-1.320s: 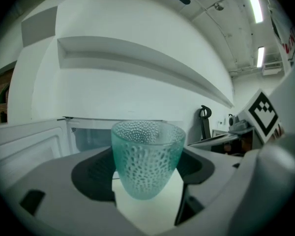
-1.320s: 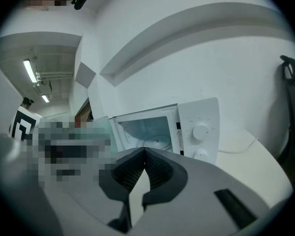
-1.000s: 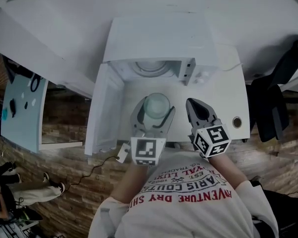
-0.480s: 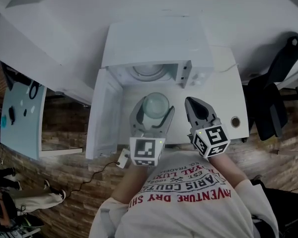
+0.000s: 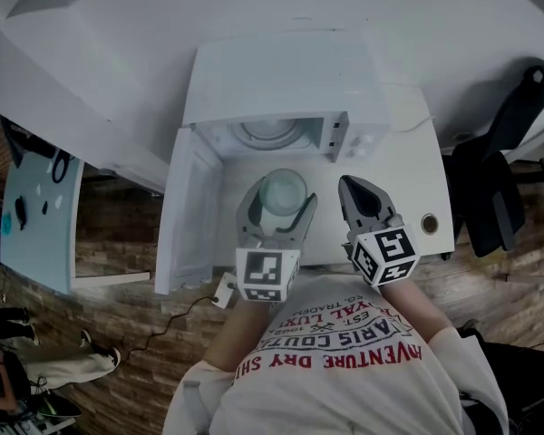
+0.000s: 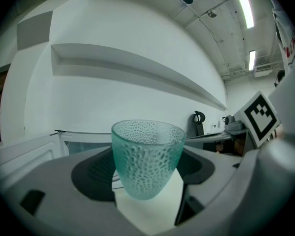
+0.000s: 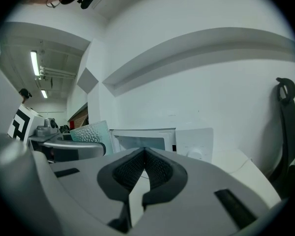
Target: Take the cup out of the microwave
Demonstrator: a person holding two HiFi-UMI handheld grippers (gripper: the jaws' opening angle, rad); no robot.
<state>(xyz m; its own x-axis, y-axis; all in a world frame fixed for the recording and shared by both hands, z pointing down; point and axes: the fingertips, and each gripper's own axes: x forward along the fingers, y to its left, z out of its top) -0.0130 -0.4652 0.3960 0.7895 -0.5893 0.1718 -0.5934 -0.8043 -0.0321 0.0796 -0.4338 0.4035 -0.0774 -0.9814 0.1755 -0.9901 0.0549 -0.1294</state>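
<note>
Cup (image 6: 146, 157) base hidden from above; left gripper (image 5: 281, 199), held level, clamps the cup just outside the open microwave (image 5: 281, 80). Right gripper (image 5: 349, 188) alongside, jaws closed, empty

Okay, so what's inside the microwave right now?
Only the round turntable shows inside the open microwave, with nothing on it. The cavity's back is hidden under the microwave's top. The cup is outside, held by the left gripper.
</note>
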